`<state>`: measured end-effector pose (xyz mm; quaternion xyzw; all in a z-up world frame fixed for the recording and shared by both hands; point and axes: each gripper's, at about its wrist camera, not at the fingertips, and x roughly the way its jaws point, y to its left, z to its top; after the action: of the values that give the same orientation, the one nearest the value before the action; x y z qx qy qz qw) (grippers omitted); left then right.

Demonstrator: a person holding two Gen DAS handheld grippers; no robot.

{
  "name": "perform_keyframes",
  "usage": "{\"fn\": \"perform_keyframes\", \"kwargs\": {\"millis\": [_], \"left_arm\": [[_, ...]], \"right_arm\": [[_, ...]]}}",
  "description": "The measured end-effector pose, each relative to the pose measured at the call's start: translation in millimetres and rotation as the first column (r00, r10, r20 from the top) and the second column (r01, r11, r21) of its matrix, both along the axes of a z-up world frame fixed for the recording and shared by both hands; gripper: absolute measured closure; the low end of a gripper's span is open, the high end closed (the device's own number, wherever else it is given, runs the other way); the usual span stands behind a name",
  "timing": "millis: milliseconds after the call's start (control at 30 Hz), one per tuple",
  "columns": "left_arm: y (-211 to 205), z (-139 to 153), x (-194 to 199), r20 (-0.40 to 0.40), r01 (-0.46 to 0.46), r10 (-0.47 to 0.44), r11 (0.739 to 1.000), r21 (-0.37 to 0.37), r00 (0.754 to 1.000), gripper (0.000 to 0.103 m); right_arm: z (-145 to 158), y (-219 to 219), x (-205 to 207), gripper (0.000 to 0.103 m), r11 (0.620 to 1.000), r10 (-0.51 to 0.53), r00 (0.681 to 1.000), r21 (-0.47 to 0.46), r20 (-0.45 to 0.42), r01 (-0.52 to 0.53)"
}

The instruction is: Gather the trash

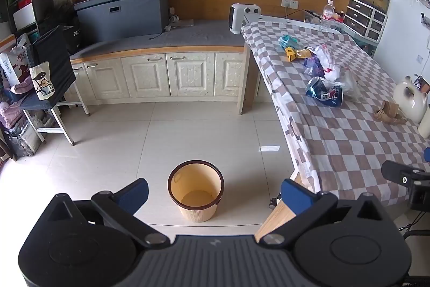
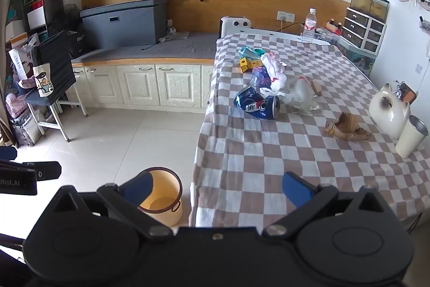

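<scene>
Nothing looks collected yet: the waste bin (image 1: 195,190) on the near floor sits empty; crushed can (image 2: 256,103), bags and wrappers lie on the checked table (image 2: 268,166); left gripper (image 1: 215,195) and right gripper (image 2: 217,188) both gape, empty.

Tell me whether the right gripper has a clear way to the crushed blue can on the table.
Probably yes. The right gripper is open and empty, only bare checkered cloth lies between it and the blue can, and the bags lie behind and beside it.
</scene>
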<state>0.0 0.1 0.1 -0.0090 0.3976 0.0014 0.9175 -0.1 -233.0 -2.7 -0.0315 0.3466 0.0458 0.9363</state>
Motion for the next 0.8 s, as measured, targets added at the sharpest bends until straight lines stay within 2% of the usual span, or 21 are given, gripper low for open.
{"fn": "perform_keyframes", "kwargs": {"millis": [800], "left_arm": [[-0.1, 0.0, 0.1, 0.001, -0.001, 0.001, 1.000, 0.004, 1.000, 0.000]], "right_arm": [[0.2, 3.9, -6.4, 0.000, 1.000, 0.001, 1.000, 0.004, -0.004, -0.001]]}}
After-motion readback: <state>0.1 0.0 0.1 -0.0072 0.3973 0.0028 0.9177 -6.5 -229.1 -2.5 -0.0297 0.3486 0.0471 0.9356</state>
